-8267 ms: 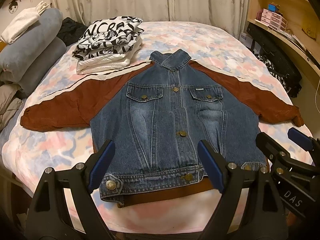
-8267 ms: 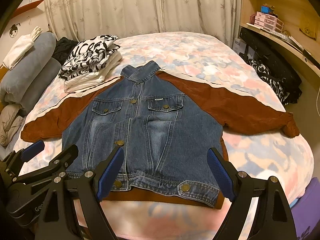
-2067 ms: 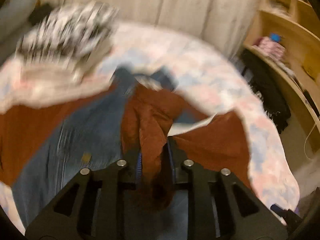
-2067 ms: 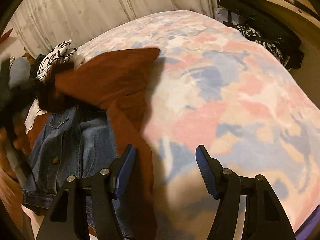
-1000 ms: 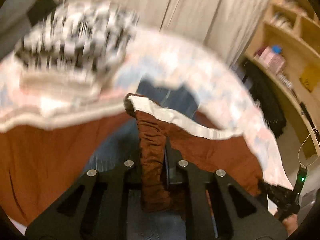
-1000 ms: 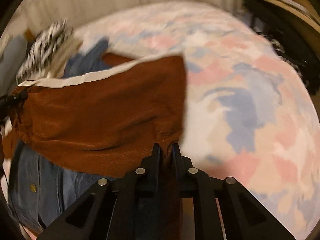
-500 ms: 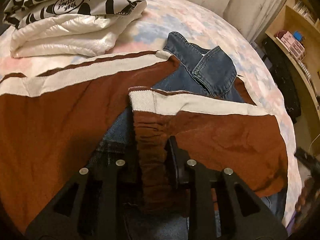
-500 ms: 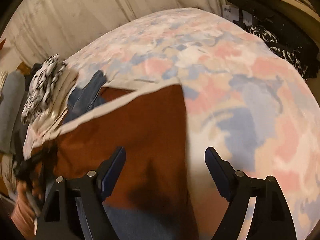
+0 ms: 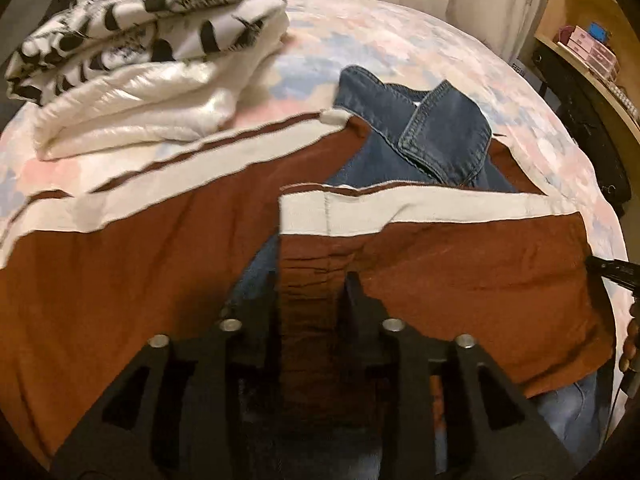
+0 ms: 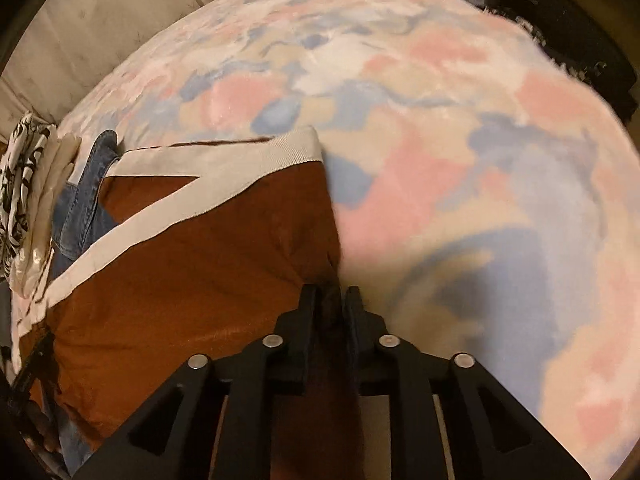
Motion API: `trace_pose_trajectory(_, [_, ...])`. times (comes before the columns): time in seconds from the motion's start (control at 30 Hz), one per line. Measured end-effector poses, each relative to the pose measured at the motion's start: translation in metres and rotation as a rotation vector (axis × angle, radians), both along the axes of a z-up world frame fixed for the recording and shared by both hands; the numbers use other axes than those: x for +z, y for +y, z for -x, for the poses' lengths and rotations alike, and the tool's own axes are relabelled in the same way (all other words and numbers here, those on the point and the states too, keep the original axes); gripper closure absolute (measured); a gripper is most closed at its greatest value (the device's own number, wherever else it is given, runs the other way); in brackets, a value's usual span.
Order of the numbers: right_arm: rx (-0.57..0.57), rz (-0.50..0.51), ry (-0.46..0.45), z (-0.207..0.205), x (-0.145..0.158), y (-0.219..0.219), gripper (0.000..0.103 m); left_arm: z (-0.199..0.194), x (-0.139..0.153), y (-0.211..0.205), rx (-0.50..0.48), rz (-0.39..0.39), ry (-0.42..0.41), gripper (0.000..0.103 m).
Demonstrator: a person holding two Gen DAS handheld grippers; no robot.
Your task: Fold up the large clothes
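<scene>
Denim jacket (image 9: 420, 140), rust sleeve (image 9: 460, 264) folded across front

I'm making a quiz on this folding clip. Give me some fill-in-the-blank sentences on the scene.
1. The jacket's collar is made of blue ____.
2. The cuff between the fingers of the left hand-held gripper is ____ in colour.
3. The folded sleeve lies across the jacket's ____.
4. The stack of folded clothes rests on the ____.

Missing: denim; brown; front; bed
</scene>
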State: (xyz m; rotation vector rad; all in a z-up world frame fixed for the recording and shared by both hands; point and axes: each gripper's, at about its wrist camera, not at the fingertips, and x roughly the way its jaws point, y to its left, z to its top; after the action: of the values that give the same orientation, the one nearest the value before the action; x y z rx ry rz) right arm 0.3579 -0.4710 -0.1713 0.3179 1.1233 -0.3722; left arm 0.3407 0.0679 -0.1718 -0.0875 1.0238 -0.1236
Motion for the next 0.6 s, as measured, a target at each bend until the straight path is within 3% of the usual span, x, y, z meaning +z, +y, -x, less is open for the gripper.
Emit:
trace_pose_trajectory(0.03, [0.002,0.032,-0.026,0.006,0.012,0.004,0.075,0.004,0.007,0.006,0.009,-0.001,-0.005,0.057])
trace_pose_trajectory(0.1, [0.007,0.087,-0.081,0.02,0.035,0.018,0.054,0.014,0.022,0.021,0.049,0.0,-0.026,0.055])
trace_pose_trajectory(0.17, [0.04,0.115,-0.146,0.037,0.059,0.045,0.045,0.023,0.036,0.037,0.103,0.006,-0.046,0.055])
trace_pose_trajectory(0.27, [0.154,0.041,-0.185,0.051,0.067,0.086,0.044,0.038,0.054,0.053,0.172,0.031,-0.075,0.055])
trace_pose_trajectory(0.3, [0.193,0.019,-0.182,0.057,0.064,0.105,0.044,0.042,0.058,0.052,0.174,0.062,-0.072,0.062])
trace_pose_trajectory(0.33, [0.23,-0.002,-0.175,0.054,0.059,0.122,0.044,0.044,0.06,0.049,0.17,0.089,-0.06,0.067])
trace_pose_trajectory(0.43, [0.319,-0.05,-0.151,0.047,0.04,0.179,0.045,0.047,0.053,0.018,0.12,0.158,-0.032,0.067])
trace_pose_trajectory(0.5, [0.373,-0.054,-0.157,0.043,0.028,0.205,0.046,0.048,0.042,-0.006,0.097,0.133,-0.028,0.067])
trace_pose_trajectory(0.6, [0.36,-0.024,-0.104,0.04,0.006,0.222,0.046,0.039,0.004,-0.037,0.107,-0.011,0.044,0.067])
